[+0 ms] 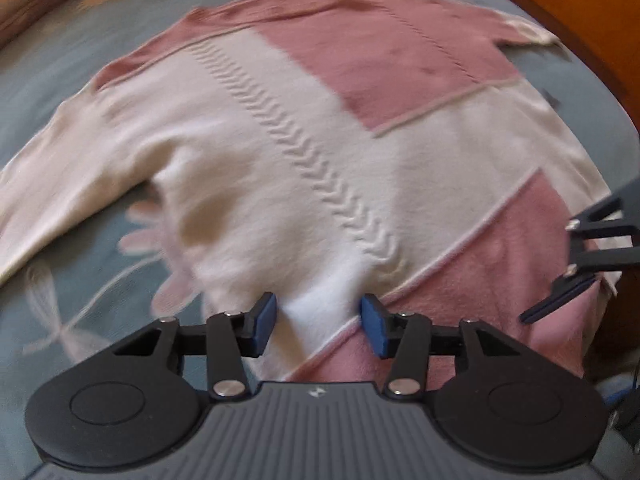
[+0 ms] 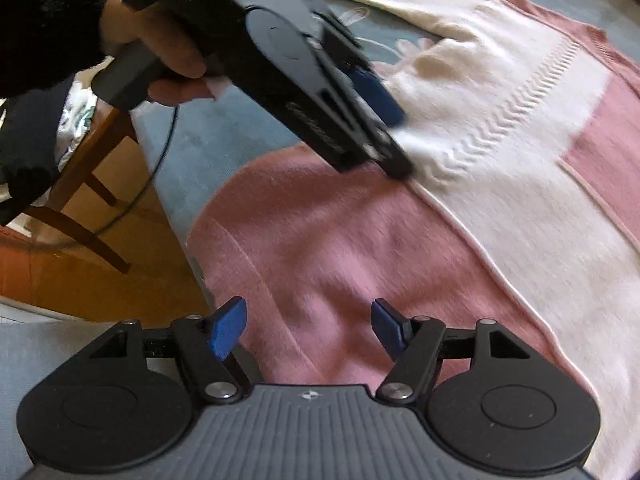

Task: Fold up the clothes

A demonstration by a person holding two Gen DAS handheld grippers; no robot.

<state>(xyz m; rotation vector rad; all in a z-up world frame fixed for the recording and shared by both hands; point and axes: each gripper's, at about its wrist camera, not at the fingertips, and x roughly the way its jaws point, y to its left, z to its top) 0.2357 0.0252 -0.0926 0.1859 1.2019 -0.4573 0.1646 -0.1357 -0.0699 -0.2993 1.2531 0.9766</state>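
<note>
Below me, a pink-and-cream sweater (image 1: 320, 140) lies spread flat on the blue bedspread (image 1: 80, 280). Both my left gripper (image 1: 318, 322) and right gripper (image 2: 308, 330) hover with jaws spread, pinching nothing.

Sweater (image 1: 304, 128) sleeve end cut off at left edge; left gripper (image 2: 384, 136) motion-blurred.

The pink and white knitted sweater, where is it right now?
The pink and white knitted sweater lies spread flat on the blue-grey flowered bedcover, filling the middle of both wrist views, its hem nearest the two grippers.
</note>
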